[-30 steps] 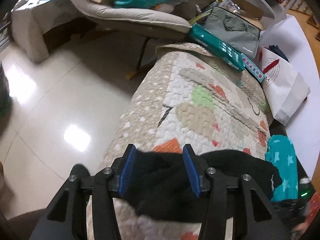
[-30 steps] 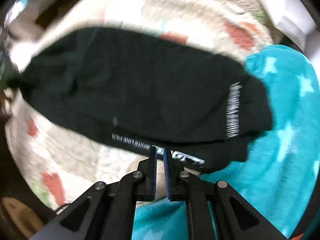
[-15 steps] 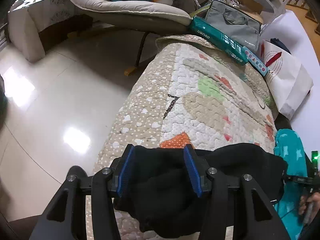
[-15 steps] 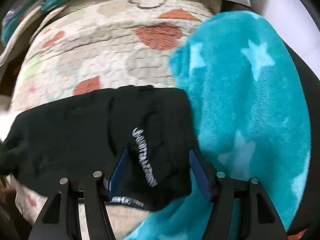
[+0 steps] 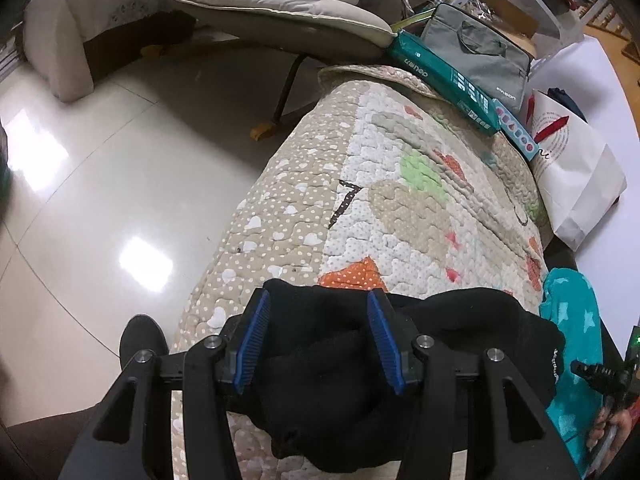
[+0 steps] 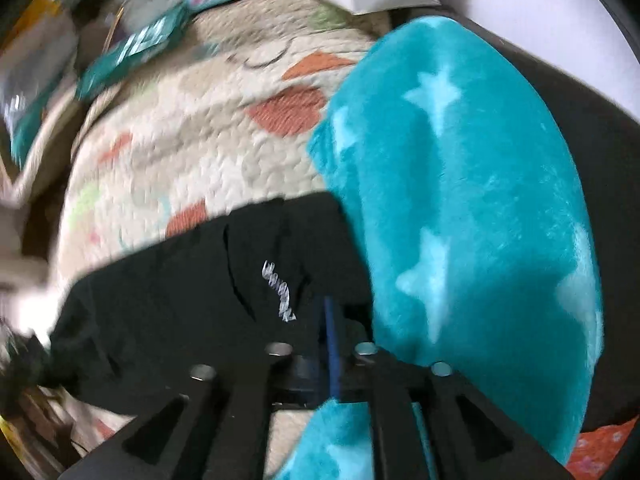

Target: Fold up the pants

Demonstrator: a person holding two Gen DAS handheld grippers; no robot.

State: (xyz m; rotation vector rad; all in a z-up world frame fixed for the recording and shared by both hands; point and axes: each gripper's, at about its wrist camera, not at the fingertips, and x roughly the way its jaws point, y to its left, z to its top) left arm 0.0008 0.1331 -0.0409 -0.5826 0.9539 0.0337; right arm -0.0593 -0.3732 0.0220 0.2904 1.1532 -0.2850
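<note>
Two grippers work the black pants point(image 5: 460, 320): our left gripper point(image 5: 320, 340) gapes astride one end, our right gripper point(image 6: 332, 344) looks clenched on the other, long axis running between them.

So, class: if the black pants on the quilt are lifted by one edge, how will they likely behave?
The black pants look soft and bunched, so they would probably droop and unfold rather than hold their shape. The fabric looks thick, perhaps fleece, so it likely grips the left gripper's blue pads and drags on the textured quilt.
</note>
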